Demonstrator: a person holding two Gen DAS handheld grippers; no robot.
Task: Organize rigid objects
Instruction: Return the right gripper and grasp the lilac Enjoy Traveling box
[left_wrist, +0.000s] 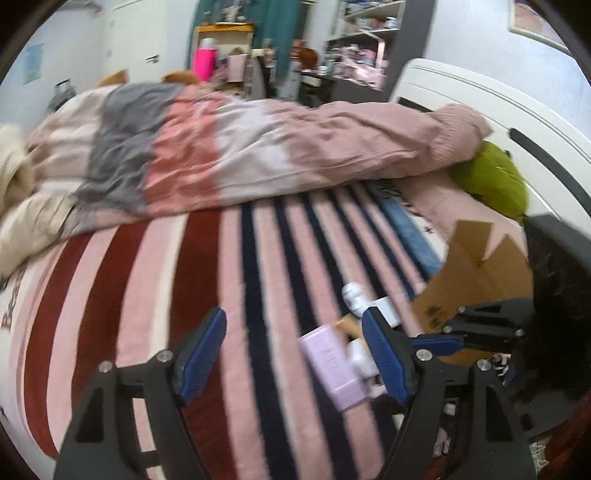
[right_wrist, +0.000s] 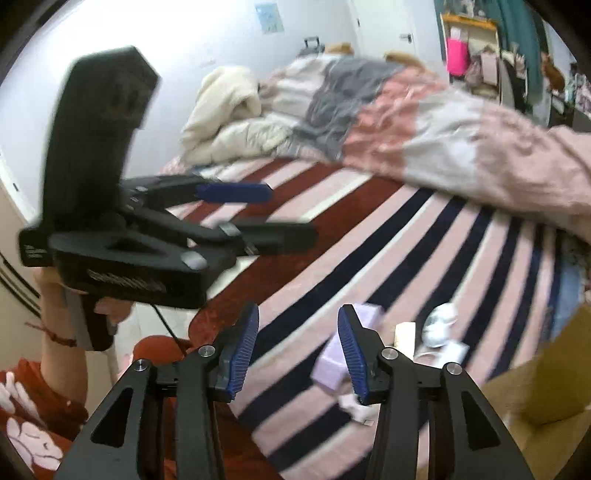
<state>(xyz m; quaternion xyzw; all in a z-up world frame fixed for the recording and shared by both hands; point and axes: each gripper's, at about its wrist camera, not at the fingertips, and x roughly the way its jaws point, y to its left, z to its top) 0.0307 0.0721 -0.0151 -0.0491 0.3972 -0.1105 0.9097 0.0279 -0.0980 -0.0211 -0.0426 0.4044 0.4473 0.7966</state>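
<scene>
Two hand-held black grippers with ribbed blue finger pads hover over a bed covered by a striped blanket (left_wrist: 258, 258) of pink, dark red and navy bands. The left gripper (left_wrist: 293, 356) has its jaws spread wide with nothing between them; in the right wrist view it appears at about 9 o'clock (right_wrist: 284, 214), held aloft by a bare hand (right_wrist: 55, 295) with a red cord at the wrist. The right gripper (right_wrist: 299, 352) also stands apart and empty. The items to be sorted lie in a loose cluster on the blanket: a flat lilac rectangular box (left_wrist: 332, 365), just beside the left gripper's right finger at about 5 o'clock in the left view, with a white plastic cap-shaped piece (left_wrist: 352, 295) and small white blocks (left_wrist: 386, 308) near it toward 4 o'clock. In the right view the lilac box (right_wrist: 332, 354) sits partly behind the right finger. An open brown cardboard box (left_wrist: 476, 273) stands just beyond the cluster at 3 o'clock. A rumpled quilt in pink, grey and cream patches (left_wrist: 229, 155) is heaped across the far side of the bed.
</scene>
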